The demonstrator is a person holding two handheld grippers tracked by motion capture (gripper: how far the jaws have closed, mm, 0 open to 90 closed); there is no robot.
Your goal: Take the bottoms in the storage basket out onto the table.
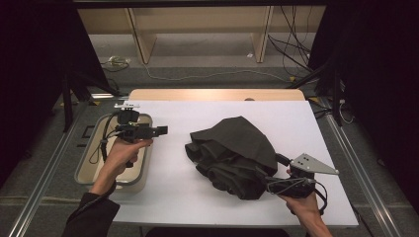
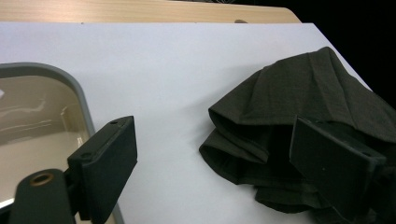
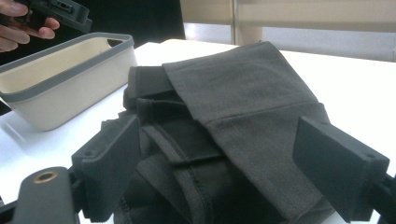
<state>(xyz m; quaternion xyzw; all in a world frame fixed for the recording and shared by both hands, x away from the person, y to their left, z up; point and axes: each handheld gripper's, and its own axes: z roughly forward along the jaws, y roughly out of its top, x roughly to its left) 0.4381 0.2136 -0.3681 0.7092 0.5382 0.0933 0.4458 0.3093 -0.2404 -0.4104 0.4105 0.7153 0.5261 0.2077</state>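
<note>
A crumpled dark grey cloth [image 1: 232, 148] lies in the middle of the white table [image 1: 197, 197]. My right gripper [image 1: 274, 174] is at its near right edge. In the right gripper view its jaws [image 3: 219, 172] stand wide apart, with folds of the cloth [image 3: 243, 93] lying between them. My left gripper [image 1: 162, 131] hovers over the right rim of a beige tub [image 1: 84, 170] and points toward the cloth. Its jaws [image 2: 215, 177] are open and nothing is between them. Ahead of them lies the cloth [image 2: 299, 93], with the tub's grey rim [image 2: 70, 79] at the left.
The tub [image 3: 60, 79] with its grey rim stands at the table's left edge, and its inside looks bare. A wooden board [image 1: 217, 94] runs along the far side of the table. Shelving legs and cables are on the floor beyond.
</note>
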